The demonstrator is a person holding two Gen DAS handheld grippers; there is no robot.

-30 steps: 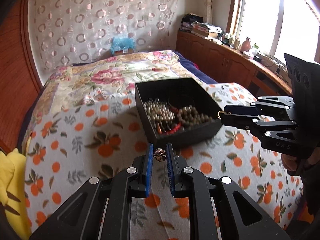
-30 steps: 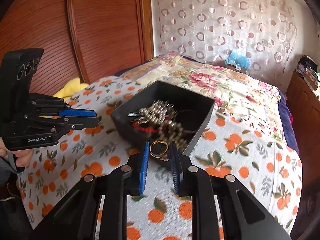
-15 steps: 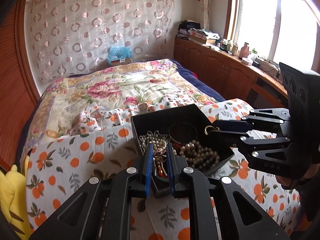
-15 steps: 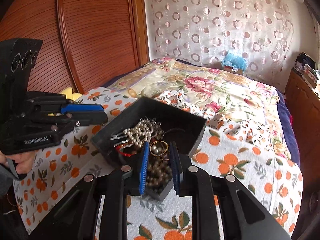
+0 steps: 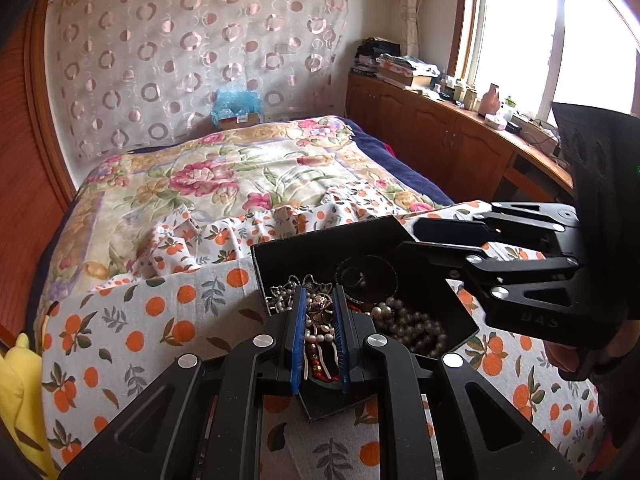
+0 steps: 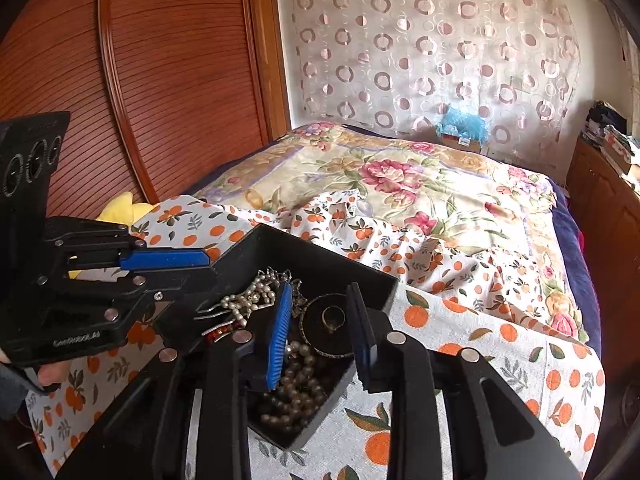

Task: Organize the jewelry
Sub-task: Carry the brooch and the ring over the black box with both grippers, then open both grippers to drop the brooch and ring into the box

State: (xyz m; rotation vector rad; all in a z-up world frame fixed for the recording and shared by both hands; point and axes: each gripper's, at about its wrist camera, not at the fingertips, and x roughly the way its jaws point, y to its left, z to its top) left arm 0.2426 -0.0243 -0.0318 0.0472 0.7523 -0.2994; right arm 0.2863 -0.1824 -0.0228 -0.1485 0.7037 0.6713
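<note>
A bed (image 5: pixel 132 320) covered in an orange-print cloth and a floral quilt fills a room with a wooden wardrobe, cabinets and a window. A black box (image 6: pixel 320 264) of beads sits on the cloth. Left gripper (image 5: pixel 320 304) pinches a small brooch (image 5: pixel 320 306) above the box. Right gripper (image 6: pixel 320 304) is opening, empty; a gold ring (image 6: pixel 334 317) lies in the box below. Tangled jewelry is hard to tell apart.

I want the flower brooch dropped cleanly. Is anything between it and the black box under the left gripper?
Nothing visible: the left gripper holds the brooch directly over the open black box, only loose pearl strands below.
</note>
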